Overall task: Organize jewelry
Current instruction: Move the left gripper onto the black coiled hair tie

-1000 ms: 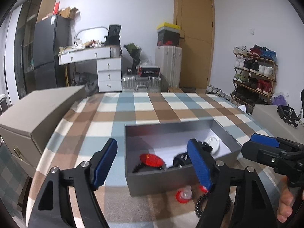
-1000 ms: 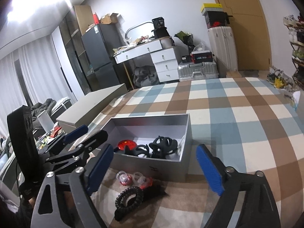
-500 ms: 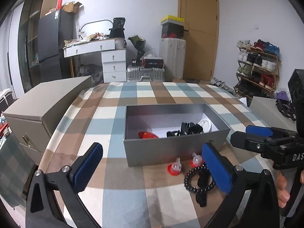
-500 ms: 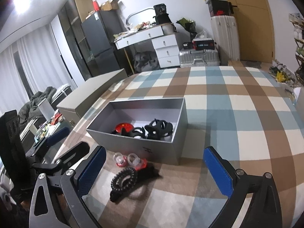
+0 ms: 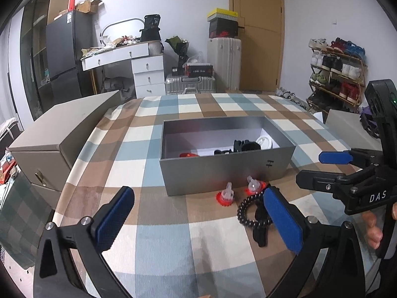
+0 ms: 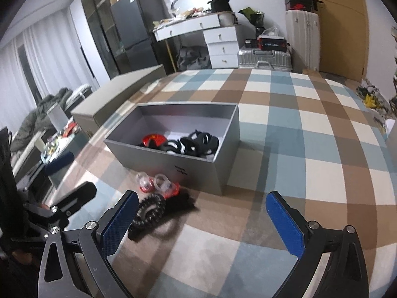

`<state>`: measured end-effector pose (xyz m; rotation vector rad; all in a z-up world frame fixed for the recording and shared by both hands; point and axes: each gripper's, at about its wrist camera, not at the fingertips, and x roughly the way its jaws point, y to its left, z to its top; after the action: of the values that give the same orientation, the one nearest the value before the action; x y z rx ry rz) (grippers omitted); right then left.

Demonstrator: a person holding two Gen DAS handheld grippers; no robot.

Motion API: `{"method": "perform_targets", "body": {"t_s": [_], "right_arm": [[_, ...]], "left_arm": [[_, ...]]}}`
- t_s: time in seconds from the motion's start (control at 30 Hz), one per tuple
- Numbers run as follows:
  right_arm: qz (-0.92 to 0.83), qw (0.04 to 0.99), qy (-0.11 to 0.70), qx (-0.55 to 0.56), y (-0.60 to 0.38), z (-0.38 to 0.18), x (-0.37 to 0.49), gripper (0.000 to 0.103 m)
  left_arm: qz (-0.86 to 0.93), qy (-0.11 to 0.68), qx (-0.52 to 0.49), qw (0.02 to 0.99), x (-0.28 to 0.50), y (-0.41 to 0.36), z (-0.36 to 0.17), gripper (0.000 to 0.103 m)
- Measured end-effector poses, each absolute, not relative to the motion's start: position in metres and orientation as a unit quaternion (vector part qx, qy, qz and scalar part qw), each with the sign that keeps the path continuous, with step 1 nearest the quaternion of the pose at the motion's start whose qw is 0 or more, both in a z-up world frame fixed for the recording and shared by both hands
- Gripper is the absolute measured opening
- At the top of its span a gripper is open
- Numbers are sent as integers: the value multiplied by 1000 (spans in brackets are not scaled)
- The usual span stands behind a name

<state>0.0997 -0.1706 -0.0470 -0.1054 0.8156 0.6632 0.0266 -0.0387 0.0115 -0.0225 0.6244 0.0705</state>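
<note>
Here, the deciding relation is where the loose pieces lie against each tool. Farthest left, the left tool [image 5: 196, 221] is spread wide and pinching nothing; bare checked cloth shows between its pads, and the surface it hovers over looks more like a bed [image 5: 153, 134] than a counter. The loose jewelry sits off to that tool's right side: two red-based ring pieces [image 5: 239, 192] just in front of the grey box [image 5: 223, 168], and the black bead bracelet [image 5: 250, 211] beside them, partly hidden behind the right-hand pad, lying on a dark strap-like item [image 5: 260, 233] whose long axis runs toward the camera.

Further right, the right tool [image 6: 198, 221] is equally spread and empty. From its view the bead bracelet [image 6: 148, 211] lies just ahead of its left-hand pad, so the pieces fall between the two tools. Inside the box, a red disc [image 6: 153, 139] and black pieces [image 6: 198, 144] already rest.

I judge the left tool slightly nearer; either must swing inward to straddle the bracelet.
</note>
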Motion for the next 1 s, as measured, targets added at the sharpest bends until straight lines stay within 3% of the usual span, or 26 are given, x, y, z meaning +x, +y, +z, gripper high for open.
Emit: {"method": "perform_targets", "body": {"t_s": [0.3, 0.6, 1.0], "right_arm": [[342, 832, 432, -63, -154, -62, 97, 103], [339, 824, 441, -109, -150, -71, 94, 103], [302, 839, 443, -89, -176, -71, 109, 103]], "left_arm": [[29, 314, -23, 949, 24, -32, 8, 101], [6, 340, -48, 939, 26, -33, 1, 101], [-50, 361, -29, 931, 33, -63, -6, 101]]}}
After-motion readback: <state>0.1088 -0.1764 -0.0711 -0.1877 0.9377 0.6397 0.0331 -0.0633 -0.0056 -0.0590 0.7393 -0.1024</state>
